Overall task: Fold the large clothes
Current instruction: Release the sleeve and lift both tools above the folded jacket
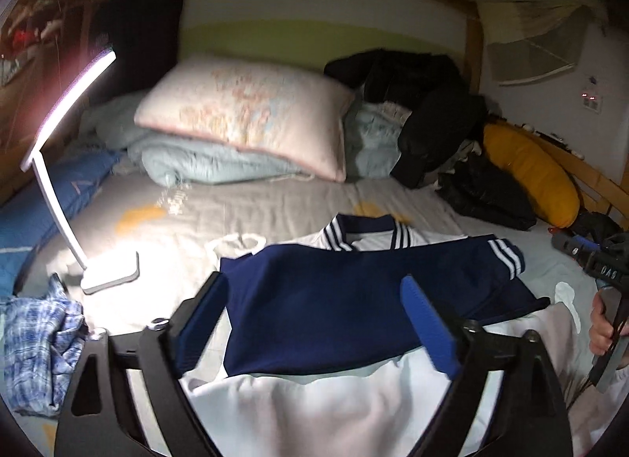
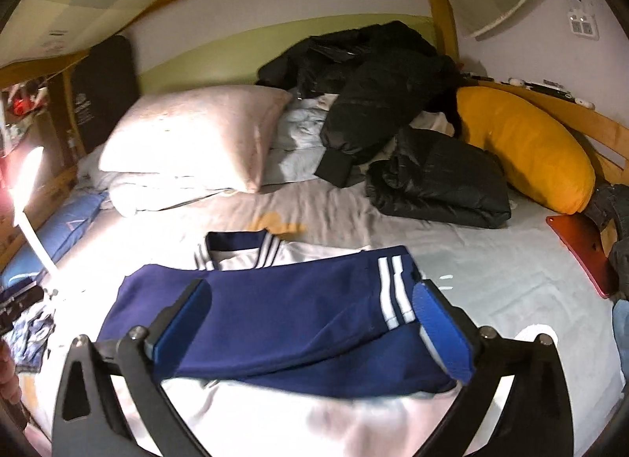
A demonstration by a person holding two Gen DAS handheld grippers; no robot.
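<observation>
Left wrist view: left tool [image 1: 314, 323] jaws spread wide, nothing pinched, above the white-and-navy shirt [image 1: 334, 300], which lies flat on the bed [image 1: 275, 205] with navy sleeves folded across its chest. Lit desk lamp [image 1: 78, 166] at left.

Right wrist view: right tool [image 2: 314, 323] likewise wide, empty, over the shirt's striped cuff [image 2: 393, 292].

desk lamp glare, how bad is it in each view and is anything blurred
Left wrist view: the desk lamp burns out its base and the sheet around it; the pillow is smeared. Right wrist view: the lamp flares at the left edge, and the white shirt is blurred.
</observation>
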